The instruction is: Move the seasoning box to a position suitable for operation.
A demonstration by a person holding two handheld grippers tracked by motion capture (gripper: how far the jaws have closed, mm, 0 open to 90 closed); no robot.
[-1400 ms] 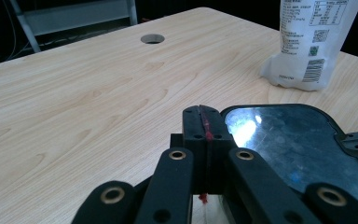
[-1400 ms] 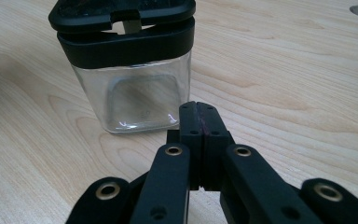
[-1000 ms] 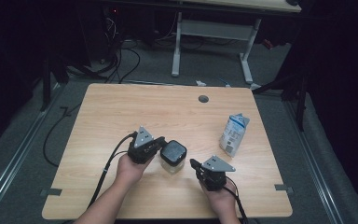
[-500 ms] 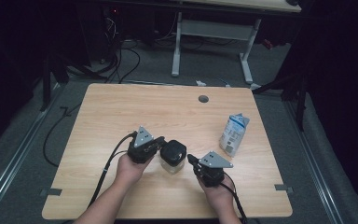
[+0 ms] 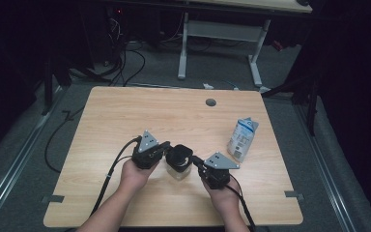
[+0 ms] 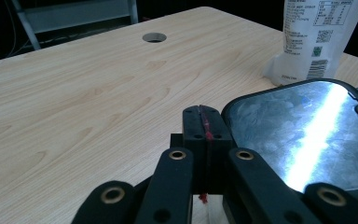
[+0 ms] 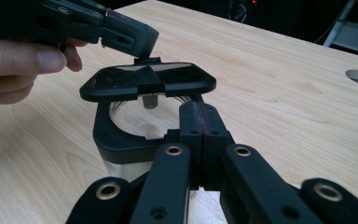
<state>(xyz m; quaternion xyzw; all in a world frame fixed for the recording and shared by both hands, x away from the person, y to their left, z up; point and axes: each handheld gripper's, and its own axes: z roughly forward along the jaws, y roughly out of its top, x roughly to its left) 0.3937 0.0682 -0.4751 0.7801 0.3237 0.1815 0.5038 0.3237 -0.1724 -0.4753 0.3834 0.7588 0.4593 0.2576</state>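
A clear container (image 5: 178, 169) with a black collar (image 7: 121, 140) stands near the table's front, between my two grippers. Its black lid (image 7: 168, 79) with a shiny top (image 6: 303, 135) sits raised and tilted above the collar. My left gripper (image 6: 203, 114) is shut, and its tip (image 7: 140, 44) meets a small tab on the lid's far edge. I cannot tell whether it pinches that tab. My right gripper (image 7: 200, 109) is shut too, its tip against the collar just under the lid's near edge. From above, the left gripper (image 5: 166, 147) and right gripper (image 5: 195, 162) flank the container.
A white and blue carton (image 5: 242, 139) stands upright right of the container, close behind the lid in the left gripper view (image 6: 314, 37). A round cable hole (image 5: 210, 102) lies at the table's back. Cables trail off the front left edge.
My right gripper has edged left up to the container. The left gripper and the container have hardly moved.
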